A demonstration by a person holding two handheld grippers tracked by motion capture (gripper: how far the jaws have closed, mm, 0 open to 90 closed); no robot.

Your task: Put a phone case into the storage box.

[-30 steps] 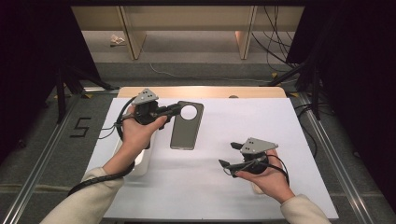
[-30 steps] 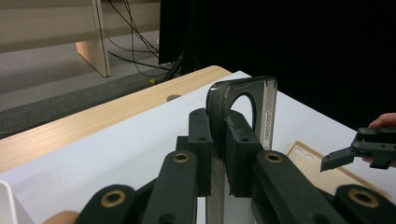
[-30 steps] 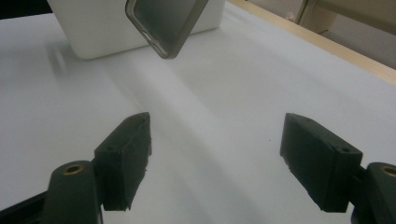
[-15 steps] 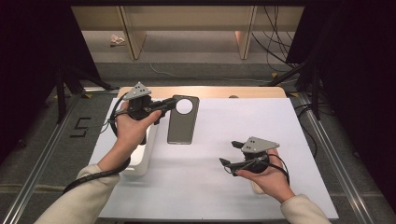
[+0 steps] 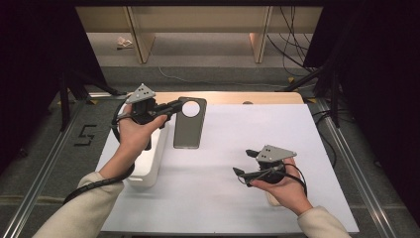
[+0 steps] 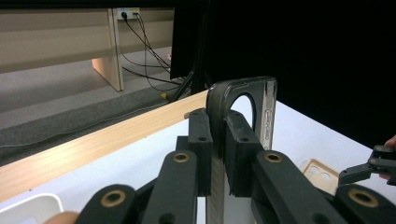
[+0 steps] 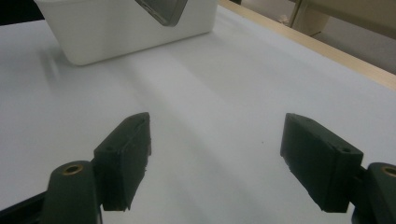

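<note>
Covering wooden table (image 5: 223,96), white sheet (image 5: 237,163)

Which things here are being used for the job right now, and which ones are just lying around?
In use:
- left gripper, shut on the dark phone case
- phone case, lifted by its top end
- white tray, just beside it

Lying about:
- right gripper, open and holding nothing
- small wooden piece on the white table
</note>
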